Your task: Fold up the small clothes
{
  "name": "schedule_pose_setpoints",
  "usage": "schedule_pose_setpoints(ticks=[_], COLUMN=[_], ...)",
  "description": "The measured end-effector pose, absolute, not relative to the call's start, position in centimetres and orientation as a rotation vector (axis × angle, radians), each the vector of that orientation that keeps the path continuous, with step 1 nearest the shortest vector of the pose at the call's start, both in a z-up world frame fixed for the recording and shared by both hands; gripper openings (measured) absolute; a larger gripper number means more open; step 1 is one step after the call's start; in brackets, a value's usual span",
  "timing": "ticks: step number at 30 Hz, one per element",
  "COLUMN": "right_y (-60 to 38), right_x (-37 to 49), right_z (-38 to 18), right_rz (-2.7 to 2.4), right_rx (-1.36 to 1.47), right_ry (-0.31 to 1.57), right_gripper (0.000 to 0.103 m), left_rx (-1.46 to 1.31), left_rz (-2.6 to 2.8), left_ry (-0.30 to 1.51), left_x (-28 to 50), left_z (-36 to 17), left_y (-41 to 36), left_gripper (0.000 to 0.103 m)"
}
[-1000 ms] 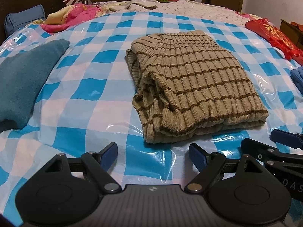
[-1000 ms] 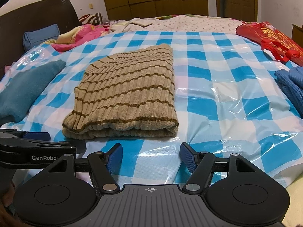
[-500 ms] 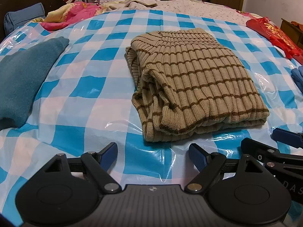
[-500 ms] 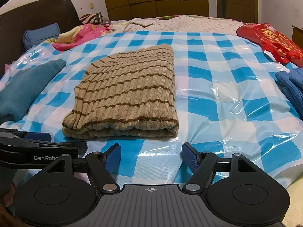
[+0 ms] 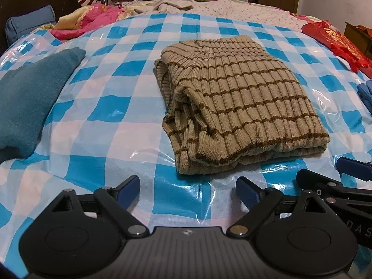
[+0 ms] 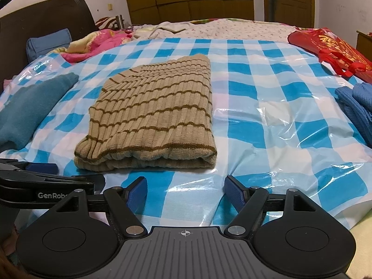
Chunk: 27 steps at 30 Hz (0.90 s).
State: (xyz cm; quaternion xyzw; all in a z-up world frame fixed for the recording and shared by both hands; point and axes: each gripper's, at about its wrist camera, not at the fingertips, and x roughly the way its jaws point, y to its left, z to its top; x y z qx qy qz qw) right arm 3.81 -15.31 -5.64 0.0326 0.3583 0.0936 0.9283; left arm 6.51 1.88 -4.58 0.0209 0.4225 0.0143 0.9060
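Holding both grippers off the cloth: your left gripper (image 5: 187,191) and right gripper (image 6: 185,188) sit side by side at the near edge of the checkered plastic sheet (image 5: 97,107), jaws spread, gripping nothing. The striped tan sweater (image 5: 234,107) lies folded in a rectangle mid-sheet, just beyond both sets of fingertips, not touching them. A teal garment (image 5: 30,97) lies toward the sheet's left edge, a blue knit (image 6: 358,107) at the right edge, a red bag (image 6: 334,48) at the far right corner.
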Motion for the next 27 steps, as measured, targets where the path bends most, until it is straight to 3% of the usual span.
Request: schedule_pose_setpoints(ticks=[27], right_y=[-15.50], right_x=[4.15], right_z=[-5.97], right_rz=[0.127], right_rx=[0.045], right_ry=[0.740], right_gripper=[0.081], left_rx=[0.058], left_rz=[0.028], left_ry=[0.881], left_x=[6.29], left_z=[-4.69], left_y=[1.61], left_gripper=[0.101])
